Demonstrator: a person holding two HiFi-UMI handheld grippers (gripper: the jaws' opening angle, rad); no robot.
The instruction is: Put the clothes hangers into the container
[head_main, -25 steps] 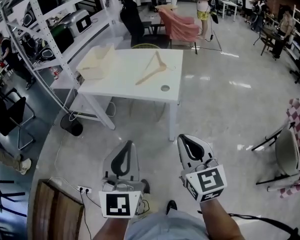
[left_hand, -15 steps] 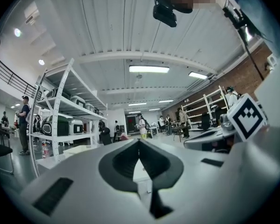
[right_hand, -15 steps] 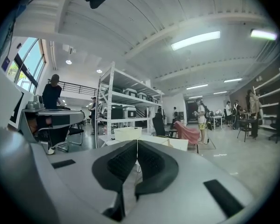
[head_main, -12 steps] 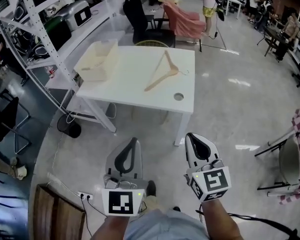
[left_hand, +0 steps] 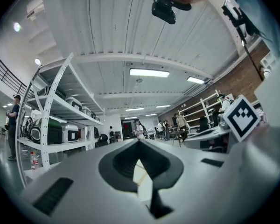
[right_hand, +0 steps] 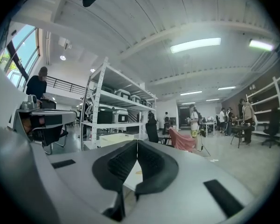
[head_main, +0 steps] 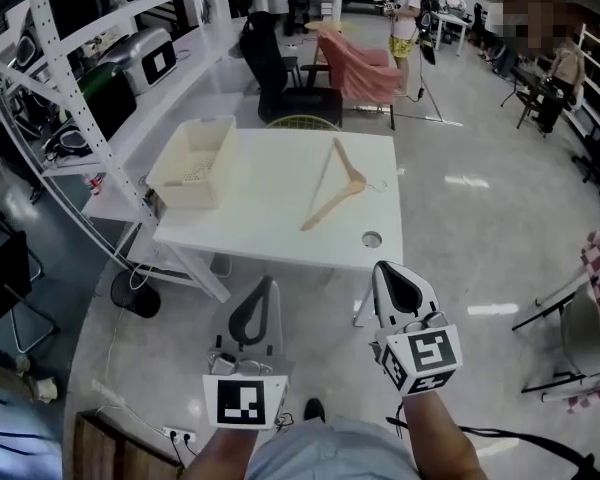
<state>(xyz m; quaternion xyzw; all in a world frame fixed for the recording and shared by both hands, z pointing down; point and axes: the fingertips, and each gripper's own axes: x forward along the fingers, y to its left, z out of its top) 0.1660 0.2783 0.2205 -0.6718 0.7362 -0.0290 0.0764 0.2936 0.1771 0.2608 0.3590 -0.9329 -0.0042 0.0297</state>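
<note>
Holding hanger [head_main: 330,206], container [head_main: 185,196]: white table [head_main: 270,230] beside shelving [head_main: 81,98]; left gripper [head_main: 269,283], right gripper [head_main: 388,268] pressed together.

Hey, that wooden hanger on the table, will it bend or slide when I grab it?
The hanger looks like rigid wood, so it probably won't flop. Lying flat on the smooth white table, it may skid when nudged.

The white rectangular table [head_main: 270,243], wooden clothes hanger [head_main: 336,192] and cream plastic container [head_main: 192,164] have drawn nearer at twelve o'clock.
</note>
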